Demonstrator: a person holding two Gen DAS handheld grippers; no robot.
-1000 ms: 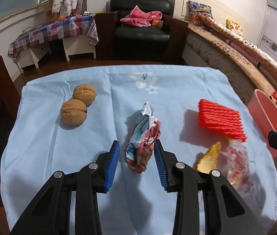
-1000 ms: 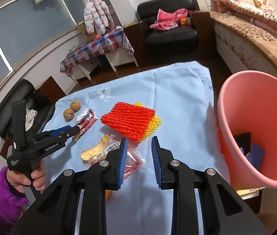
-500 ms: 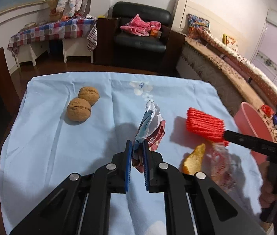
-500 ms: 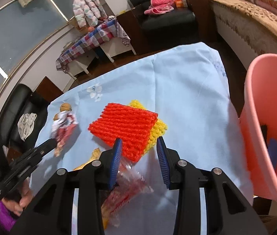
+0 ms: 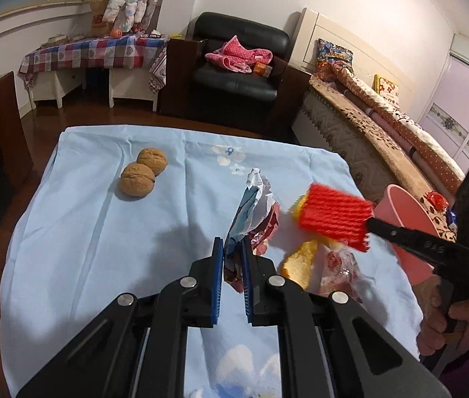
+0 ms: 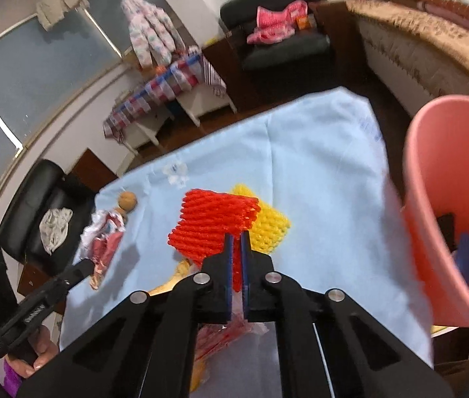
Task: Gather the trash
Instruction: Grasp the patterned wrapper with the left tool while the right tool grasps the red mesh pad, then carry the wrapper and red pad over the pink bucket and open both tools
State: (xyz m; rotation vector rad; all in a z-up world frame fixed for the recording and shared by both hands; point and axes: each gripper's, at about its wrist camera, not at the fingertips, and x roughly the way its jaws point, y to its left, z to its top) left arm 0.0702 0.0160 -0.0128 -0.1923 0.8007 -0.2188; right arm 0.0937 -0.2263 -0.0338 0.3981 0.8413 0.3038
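Note:
A crumpled red, white and blue wrapper [image 5: 254, 205] hangs above the blue tablecloth [image 5: 78, 232], and my left gripper [image 5: 233, 248] is shut on its lower end. From the right wrist view the same left gripper [image 6: 80, 267] holds the wrapper [image 6: 105, 242] up at the left. My right gripper [image 6: 237, 240] is shut on a corner of the red foam net [image 6: 211, 222], which is raised off the yellow foam net [image 6: 269, 229]. In the left wrist view the right gripper [image 5: 372, 222] carries the red net [image 5: 334, 215] in the air beside the pink bin [image 5: 397, 202].
Two walnuts [image 5: 137, 184] lie at the cloth's far left. A yellow scrap [image 5: 301, 262] and a clear red-printed plastic bag [image 5: 340, 265] lie near the front right. The pink bin [image 6: 433, 165] stands off the table's right edge with dark items inside.
My left gripper closed on the wrapper and raised it off the cloth. My right gripper moved onto the red net, shut on its corner and lifted it from the yellow net.

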